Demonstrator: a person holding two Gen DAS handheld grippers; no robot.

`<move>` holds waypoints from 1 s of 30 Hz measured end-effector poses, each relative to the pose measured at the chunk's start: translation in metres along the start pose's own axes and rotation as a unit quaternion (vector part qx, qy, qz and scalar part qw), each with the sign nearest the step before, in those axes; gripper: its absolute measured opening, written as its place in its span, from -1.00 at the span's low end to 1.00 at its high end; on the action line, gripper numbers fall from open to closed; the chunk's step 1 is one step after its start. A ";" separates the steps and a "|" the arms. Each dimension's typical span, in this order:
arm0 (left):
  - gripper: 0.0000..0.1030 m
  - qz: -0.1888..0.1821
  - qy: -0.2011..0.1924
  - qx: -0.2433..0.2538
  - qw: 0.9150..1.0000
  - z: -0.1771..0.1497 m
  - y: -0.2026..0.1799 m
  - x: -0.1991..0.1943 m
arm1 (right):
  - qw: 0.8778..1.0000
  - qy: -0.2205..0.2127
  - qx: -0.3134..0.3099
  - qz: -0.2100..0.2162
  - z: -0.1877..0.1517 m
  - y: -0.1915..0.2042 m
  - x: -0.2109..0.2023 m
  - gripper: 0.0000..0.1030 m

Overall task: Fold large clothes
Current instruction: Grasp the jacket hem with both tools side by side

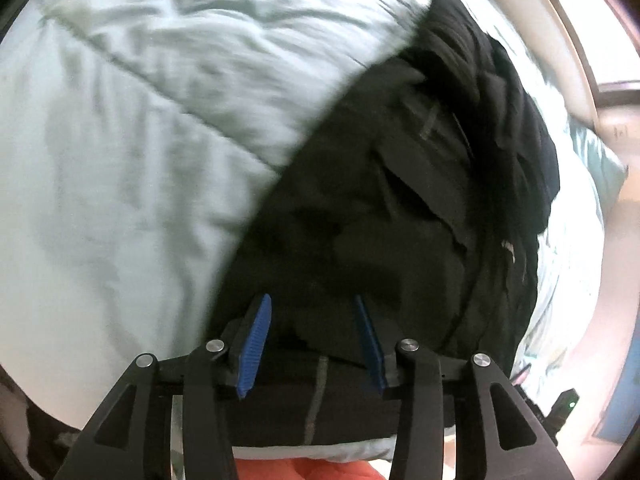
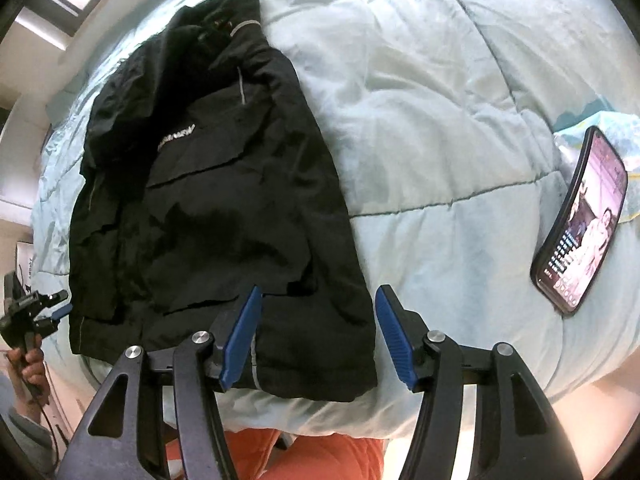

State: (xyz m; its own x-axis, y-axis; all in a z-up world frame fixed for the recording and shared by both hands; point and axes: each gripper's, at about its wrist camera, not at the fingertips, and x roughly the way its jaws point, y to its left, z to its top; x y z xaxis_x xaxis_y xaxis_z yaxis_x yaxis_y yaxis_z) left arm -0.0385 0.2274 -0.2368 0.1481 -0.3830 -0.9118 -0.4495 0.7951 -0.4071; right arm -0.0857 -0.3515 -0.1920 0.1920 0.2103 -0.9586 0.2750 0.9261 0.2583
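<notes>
Nearest your lens in the right wrist view is the right gripper [image 2: 318,322], its blue pads spread wide and holding nothing, poised over the bottom hem of the black jacket [image 2: 224,208] near its right-hand corner. In the left wrist view the left gripper [image 1: 312,338] is likewise spread, with the dark fabric showing between and beyond its pads; I cannot tell whether they touch the cloth, but they are not pinching it.

The jacket lies lengthwise on the pale blue comforter [image 2: 440,120], collar at the far end and hem toward you, already narrowed so that it looks like one side has been laid over the other (a judgement from the layered edges, not a certainty). A phone [image 2: 580,220] rests on the comforter well to the right, apart from the garment.

Expect the jacket to feel light but bulky: a thin, slick shell that will probably slide between smooth pads and puff up over several layers. It will drape rather than hold a crease, and the soft bedding beneath will give when you press down.

Take the hem at its two corners, one gripper each, biting through all the layers and deep enough to catch the stitched edge (the seam gives the pads something firmer to hold).
</notes>
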 end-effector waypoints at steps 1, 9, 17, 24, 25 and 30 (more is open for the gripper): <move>-0.13 -0.013 0.000 -0.011 1.000 0.001 0.009 -0.002 | 1.000 0.005 0.002 0.000 0.001 0.000 0.002 0.22; -0.13 -0.011 -0.010 0.038 0.999 -0.007 0.023 -0.012 | 0.999 0.031 0.035 0.001 0.001 -0.006 0.007 0.22; 0.15 -0.040 0.062 0.009 0.997 -0.025 0.056 0.014 | 0.998 0.045 0.036 -0.024 -0.001 -0.010 0.008 0.34; -0.16 -0.034 0.038 0.037 0.998 -0.029 0.047 0.029 | 0.995 0.069 0.065 -0.010 0.001 -0.027 0.017 0.34; -0.28 -0.033 0.037 0.046 0.998 -0.030 0.044 0.028 | 0.995 0.076 0.066 -0.005 -0.001 -0.028 0.021 0.34; -0.67 -0.079 0.031 0.062 0.994 -0.025 0.032 0.013 | 0.994 0.094 0.057 -0.003 -0.008 -0.025 0.039 0.16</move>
State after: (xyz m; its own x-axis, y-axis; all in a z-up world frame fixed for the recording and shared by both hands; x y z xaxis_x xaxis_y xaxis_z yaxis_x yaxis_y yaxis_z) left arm -0.0726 0.2362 -0.2599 0.1514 -0.5337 -0.8320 -0.3118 0.7729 -0.5526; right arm -0.0930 -0.3644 -0.2364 0.0141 0.2697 -0.9628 0.3824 0.8883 0.2544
